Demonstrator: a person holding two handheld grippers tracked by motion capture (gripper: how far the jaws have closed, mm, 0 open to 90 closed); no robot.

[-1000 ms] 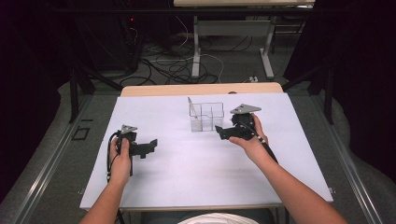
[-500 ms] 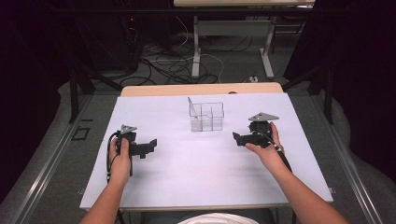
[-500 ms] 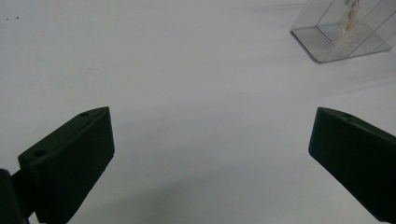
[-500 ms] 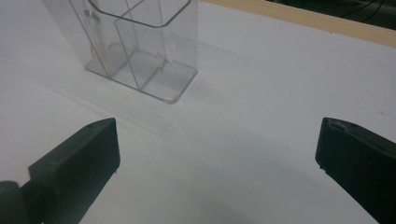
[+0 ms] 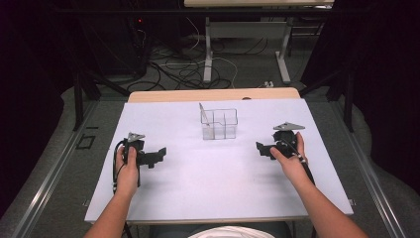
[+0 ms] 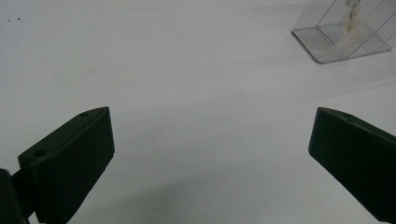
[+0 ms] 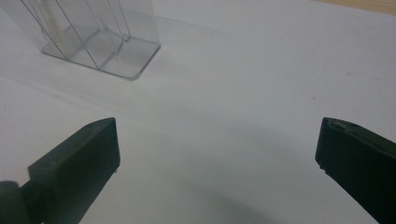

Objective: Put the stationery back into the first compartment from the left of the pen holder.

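On our left, the left gripper (image 5: 157,154) rests low over the white table (image 5: 208,188), its jaws spread wide and empty, well apart from the clear organizer (image 5: 219,124) at the table's middle. That box has several compartments, and a slim pale utensil (image 5: 204,117) stands tilted in its left one. To the right, our right gripper (image 5: 261,149) sits equally released, holding nothing, pointing toward the box. We judge the placing step finished, both hands parked. Any next move would call for a fresh item to reach for.
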